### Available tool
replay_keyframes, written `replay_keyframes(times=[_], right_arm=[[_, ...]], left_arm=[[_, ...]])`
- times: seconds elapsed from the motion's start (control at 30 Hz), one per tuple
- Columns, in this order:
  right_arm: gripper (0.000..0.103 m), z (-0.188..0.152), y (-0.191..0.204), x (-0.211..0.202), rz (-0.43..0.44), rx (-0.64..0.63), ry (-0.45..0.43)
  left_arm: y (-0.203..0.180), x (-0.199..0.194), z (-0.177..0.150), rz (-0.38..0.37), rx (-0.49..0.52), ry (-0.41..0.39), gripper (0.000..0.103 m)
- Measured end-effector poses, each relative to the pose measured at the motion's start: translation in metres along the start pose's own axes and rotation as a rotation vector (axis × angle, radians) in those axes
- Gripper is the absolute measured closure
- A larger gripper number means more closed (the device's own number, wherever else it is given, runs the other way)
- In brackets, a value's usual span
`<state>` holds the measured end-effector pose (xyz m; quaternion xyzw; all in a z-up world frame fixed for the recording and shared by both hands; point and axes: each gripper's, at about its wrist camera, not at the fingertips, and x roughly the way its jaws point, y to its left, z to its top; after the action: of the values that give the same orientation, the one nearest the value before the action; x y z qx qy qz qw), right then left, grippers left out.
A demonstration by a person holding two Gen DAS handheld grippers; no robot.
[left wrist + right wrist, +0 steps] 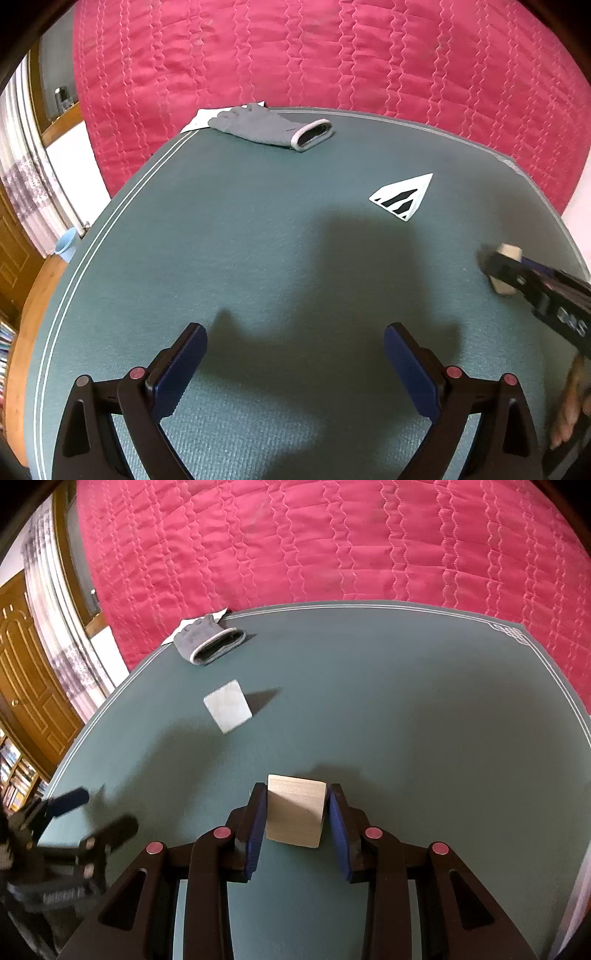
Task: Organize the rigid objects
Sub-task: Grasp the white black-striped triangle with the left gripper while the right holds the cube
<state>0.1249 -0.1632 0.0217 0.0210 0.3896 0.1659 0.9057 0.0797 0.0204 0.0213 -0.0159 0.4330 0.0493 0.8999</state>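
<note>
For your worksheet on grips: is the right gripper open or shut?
Shut on the wooden block: the right gripper has both blue pads against the block's sides.

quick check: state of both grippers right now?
Left gripper: open, nothing between its fingers.
Right gripper: shut on the wooden block.

Both tools are showing the same build — black plastic frames with triangular cut-outs near the base. The left gripper (295, 365) is carrying two fingers (181, 373) faced with dark blue ribbed pads, and round pink-red caps are sitting on the pivots. The right gripper (297, 829) is wearing matching blue pads — white lettering, blurred, is showing on its side in the left wrist view.
</note>
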Motion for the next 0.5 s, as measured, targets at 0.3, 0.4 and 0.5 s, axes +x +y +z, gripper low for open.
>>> replay_keyframes(times=[0.3,0.4,0.5], right_arm=[[0.069,-0.018,-0.012,-0.015,0.022,0.032,0.003],[0.069,-0.018,-0.014,-0.015,0.036,0.044,0.006],[0.069,-0.019,-0.017,-0.015,0.048,0.059,0.004]], left_arm=[[-0.018,-0.003,0.008,0.03,0.033,-0.01,0.004],[-0.027,-0.005,0.015,0.027,0.047,-0.03,0.004],[-0.034,-0.003,0.024,0.03,0.049,-0.051,0.004]])
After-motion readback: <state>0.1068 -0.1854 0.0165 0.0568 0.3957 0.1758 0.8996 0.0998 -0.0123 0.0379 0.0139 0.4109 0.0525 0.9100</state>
